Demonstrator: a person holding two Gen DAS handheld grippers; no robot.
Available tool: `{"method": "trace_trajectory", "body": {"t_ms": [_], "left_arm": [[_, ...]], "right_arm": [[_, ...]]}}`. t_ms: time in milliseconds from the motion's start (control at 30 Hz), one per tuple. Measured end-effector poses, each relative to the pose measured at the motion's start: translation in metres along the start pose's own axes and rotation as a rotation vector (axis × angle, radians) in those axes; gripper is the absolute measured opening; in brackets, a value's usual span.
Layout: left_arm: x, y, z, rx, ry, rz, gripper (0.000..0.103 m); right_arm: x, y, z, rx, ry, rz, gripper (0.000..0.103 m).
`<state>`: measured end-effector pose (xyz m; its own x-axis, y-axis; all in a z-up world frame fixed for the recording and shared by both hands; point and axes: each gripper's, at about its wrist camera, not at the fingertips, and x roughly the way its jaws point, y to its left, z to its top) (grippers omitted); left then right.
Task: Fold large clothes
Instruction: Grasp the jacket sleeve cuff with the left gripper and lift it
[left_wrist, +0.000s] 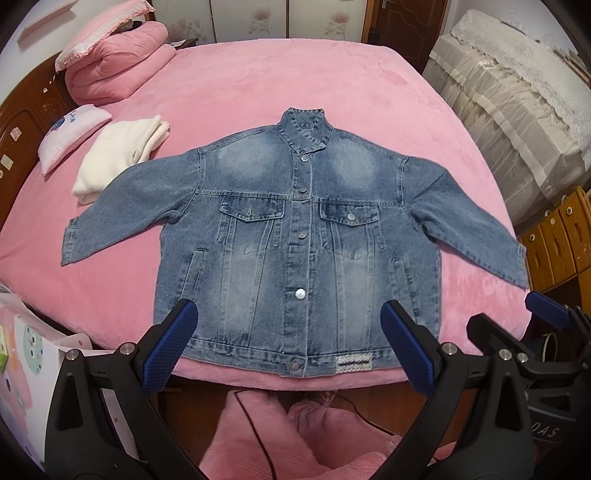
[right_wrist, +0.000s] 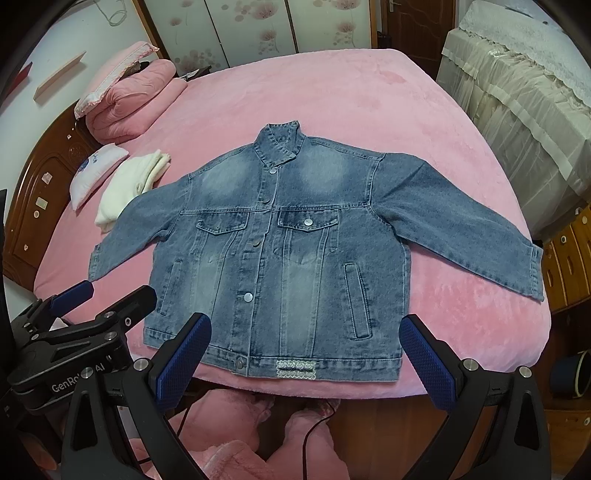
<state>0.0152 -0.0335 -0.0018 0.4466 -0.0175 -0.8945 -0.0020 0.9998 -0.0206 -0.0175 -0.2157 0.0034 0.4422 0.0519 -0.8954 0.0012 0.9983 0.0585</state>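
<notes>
A blue denim jacket (left_wrist: 299, 240) (right_wrist: 280, 254) lies flat and front up on the pink bed (left_wrist: 295, 81) (right_wrist: 332, 92). It is buttoned, both sleeves are spread out to the sides, and its hem is at the near edge. My left gripper (left_wrist: 288, 347) (right_wrist: 105, 295) hovers open above the hem's left half with nothing between its fingers. Beside it on the right, my right gripper (right_wrist: 306, 356) (left_wrist: 517, 319) is also open and empty, over the hem near the white label (right_wrist: 295, 369).
A folded cream garment (left_wrist: 118, 155), a small pillow (left_wrist: 70, 133) and a folded pink quilt (left_wrist: 118, 62) sit at the bed's far left by the wooden headboard (left_wrist: 26, 122). Cloth-covered furniture (left_wrist: 517, 110) and wooden drawers (left_wrist: 561, 240) stand on the right. A person's pink fleece-clad legs (left_wrist: 295, 435) are below.
</notes>
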Motion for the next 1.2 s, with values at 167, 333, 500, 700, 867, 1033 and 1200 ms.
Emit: {"method": "trace_trajectory", "body": {"t_ms": [167,333,500,700,867,1033,1200], "left_arm": [[0.0,0.003,0.017,-0.032,-0.022,-0.004,0.099],[0.005,0.037,0.024,-0.136,-0.025,-0.047,0.099],[0.032,0.099,0.014,-0.296,0.053,-0.058,0.099],[0.081,0.213,-0.018,-0.566,0.11,-0.126,0.098],[0.138,0.305,-0.043,-0.701,0.169,-0.02,0.098],[0.199,0.41,-0.05,-0.879,0.192,0.052,0.098],[0.245,0.509,-0.052,-1.091,0.149,0.125,0.083]], "right_arm": [[-0.005,-0.01,0.021,-0.006,-0.033,-0.031,0.103],[0.005,-0.011,0.038,0.004,-0.023,-0.04,0.103],[0.043,-0.01,0.051,0.081,0.077,-0.055,0.103],[0.101,0.017,0.047,0.096,0.184,-0.146,0.103],[0.158,0.09,0.031,0.047,0.19,-0.166,0.103],[0.229,0.191,0.043,0.096,0.15,-0.09,0.103],[0.289,0.289,0.069,0.121,0.142,0.0,0.103]]}}
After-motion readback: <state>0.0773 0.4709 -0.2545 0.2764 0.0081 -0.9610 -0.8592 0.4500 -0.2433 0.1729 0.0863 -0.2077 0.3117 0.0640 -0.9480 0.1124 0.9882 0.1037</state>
